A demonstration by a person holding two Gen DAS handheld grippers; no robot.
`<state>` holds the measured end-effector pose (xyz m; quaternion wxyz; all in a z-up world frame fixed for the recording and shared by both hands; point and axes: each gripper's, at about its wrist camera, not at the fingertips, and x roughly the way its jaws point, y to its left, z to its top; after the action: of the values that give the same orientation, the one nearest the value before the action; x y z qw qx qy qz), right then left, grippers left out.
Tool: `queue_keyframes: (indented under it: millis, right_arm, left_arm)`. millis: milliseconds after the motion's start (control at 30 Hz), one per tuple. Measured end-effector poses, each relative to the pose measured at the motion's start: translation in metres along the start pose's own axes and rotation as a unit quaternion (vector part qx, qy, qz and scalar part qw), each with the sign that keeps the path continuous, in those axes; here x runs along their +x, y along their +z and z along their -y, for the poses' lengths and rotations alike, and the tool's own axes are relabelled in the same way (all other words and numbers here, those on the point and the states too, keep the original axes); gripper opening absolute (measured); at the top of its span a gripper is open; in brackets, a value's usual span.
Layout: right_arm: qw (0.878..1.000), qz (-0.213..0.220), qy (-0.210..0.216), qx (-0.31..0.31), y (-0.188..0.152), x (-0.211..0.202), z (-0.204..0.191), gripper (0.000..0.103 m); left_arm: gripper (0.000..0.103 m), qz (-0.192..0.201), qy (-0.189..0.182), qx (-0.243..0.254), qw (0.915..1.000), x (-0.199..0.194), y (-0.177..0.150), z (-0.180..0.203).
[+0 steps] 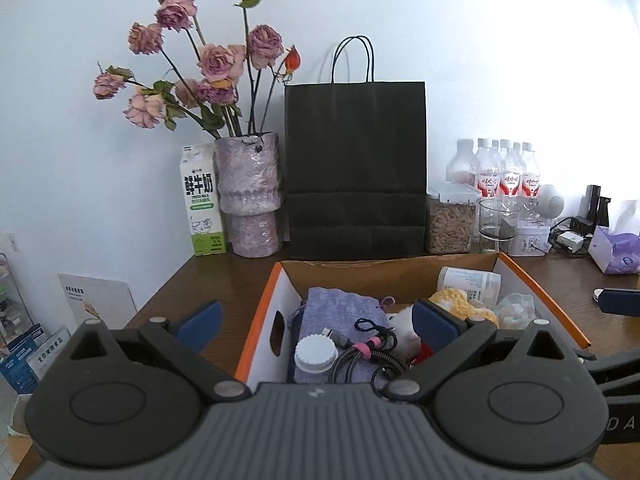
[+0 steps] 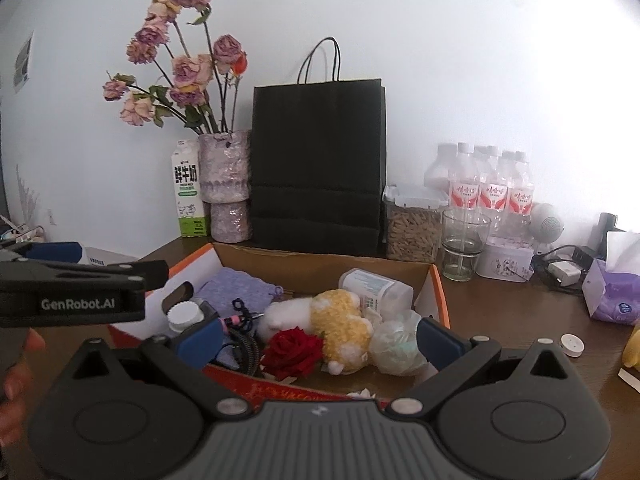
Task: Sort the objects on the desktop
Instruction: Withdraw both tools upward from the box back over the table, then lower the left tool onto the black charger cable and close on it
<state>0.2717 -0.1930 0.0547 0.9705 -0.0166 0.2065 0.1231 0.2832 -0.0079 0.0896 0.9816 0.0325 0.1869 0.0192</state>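
Both tongs, left point(image 1: 316, 322) and right point(image 2: 318, 340), agape over 1 cardboard box point(image 2: 438, 300) with 1 red rose point(image 2: 292, 348)

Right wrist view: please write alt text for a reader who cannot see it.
The open right gripper hangs over an orange-edged cardboard box holding a red fabric rose, a yellow-and-white plush toy, a lavender knitted pouch and a coiled black cable. The left gripper shows at the left edge; a black paper bag stands behind.

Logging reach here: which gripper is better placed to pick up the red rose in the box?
Right. The right gripper has open jaws framing the red rose just ahead; the left gripper sits over the box's other end.
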Motion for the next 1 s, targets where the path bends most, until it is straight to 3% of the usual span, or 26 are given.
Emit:
queue_keyframes:
  millis: [433,1000]
  right_arm:
    - [1.000,-0.005,0.004,-0.012,-0.021,-0.048,-0.020,0.103]
    - [0.998,-0.065,0.006,-0.001,-0.074,-0.063,-0.024,0.103]
  left_arm:
    - [0.103,-0.011,0.004,-0.009,0.9999,-0.044,-0.025,-0.018]
    - [0.103,-0.050,0.004,-0.007,0.9987,-0.067,-0.069,-0.028]
